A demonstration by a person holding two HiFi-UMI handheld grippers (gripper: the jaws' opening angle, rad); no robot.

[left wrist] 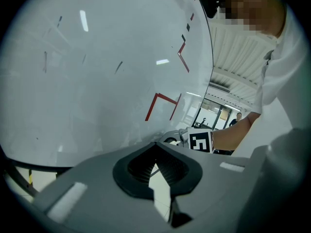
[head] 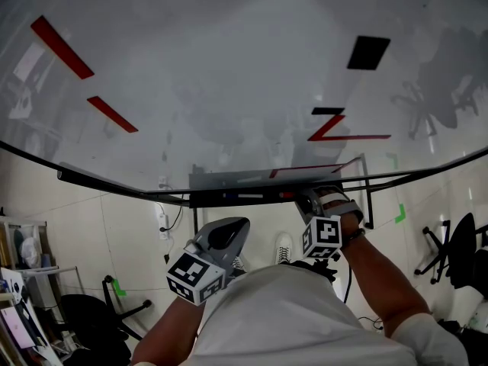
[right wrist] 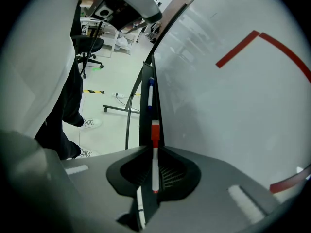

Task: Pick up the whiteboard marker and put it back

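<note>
A white whiteboard marker with a red cap (right wrist: 154,152) lies lengthwise between the jaws of my right gripper (right wrist: 154,174), which is shut on it. Its capped end points along the board's marker tray (right wrist: 145,106). In the head view the right gripper (head: 308,201) sits at the tray (head: 229,181) under the whiteboard (head: 229,75), and the marker's red end (head: 287,195) shows just left of it. My left gripper (head: 231,232) hangs lower, off the board, shut on nothing. In the left gripper view, its jaws (left wrist: 158,168) point toward the right gripper (left wrist: 171,138).
A blue-capped marker (right wrist: 150,87) lies farther along the tray. Red strokes (head: 332,130) and a black eraser (head: 368,52) are on the board. The board's stand legs (head: 369,197) reach the floor, with office chairs (head: 95,311) at left and another chair (head: 456,250) at right.
</note>
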